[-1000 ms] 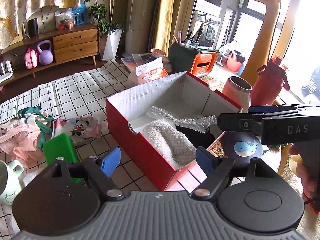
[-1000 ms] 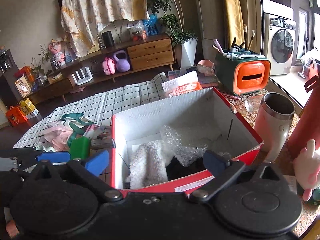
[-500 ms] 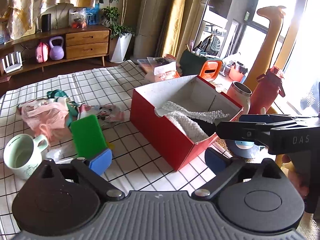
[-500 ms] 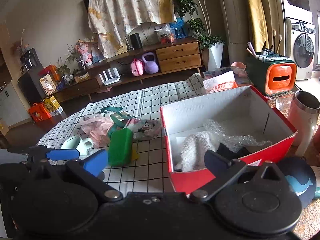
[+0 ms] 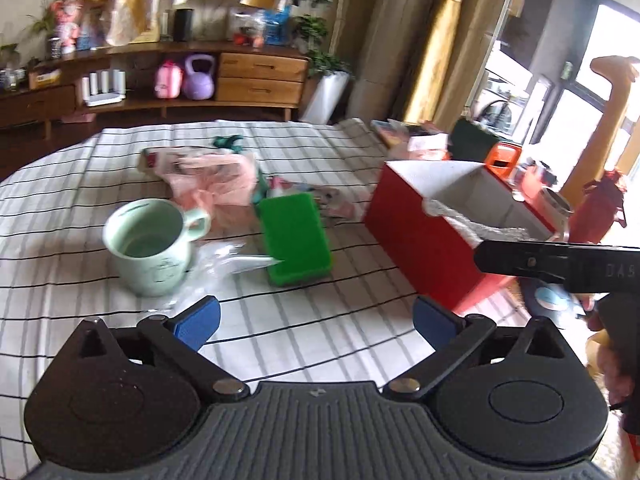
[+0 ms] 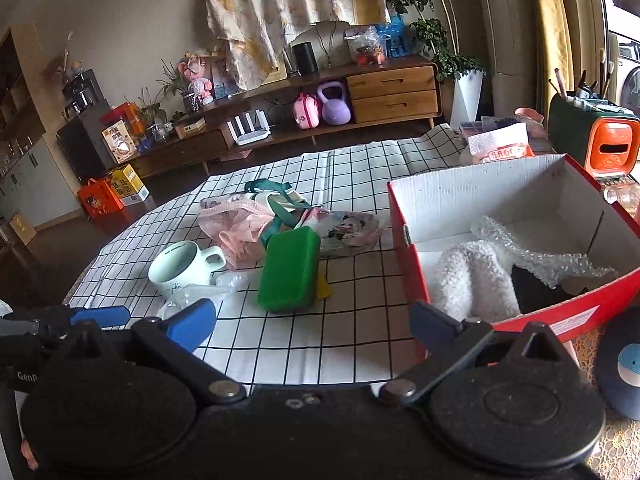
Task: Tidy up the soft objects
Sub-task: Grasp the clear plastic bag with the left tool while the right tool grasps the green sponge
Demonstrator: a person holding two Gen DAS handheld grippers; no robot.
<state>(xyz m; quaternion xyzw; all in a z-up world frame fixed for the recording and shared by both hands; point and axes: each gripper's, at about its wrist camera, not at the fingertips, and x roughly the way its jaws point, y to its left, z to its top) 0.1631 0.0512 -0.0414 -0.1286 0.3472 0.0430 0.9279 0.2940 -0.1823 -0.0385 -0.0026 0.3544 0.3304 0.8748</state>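
Both wide and empty: left gripper (image 5: pixel 316 318) low centre facing green sponge (image 5: pixel 294 238), right gripper (image 6: pixel 312 322) alongside; red box (image 6: pixel 404 248) at right, probably awaiting more.

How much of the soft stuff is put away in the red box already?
Some is done: a fluffy white cloth, a dark cloth and clear bubble wrap lie in the red cardboard box. Nothing is in hand: the left gripper and right gripper are open and empty. Left on the checked tablecloth: a green sponge, pink netting and a panda-print pouch.
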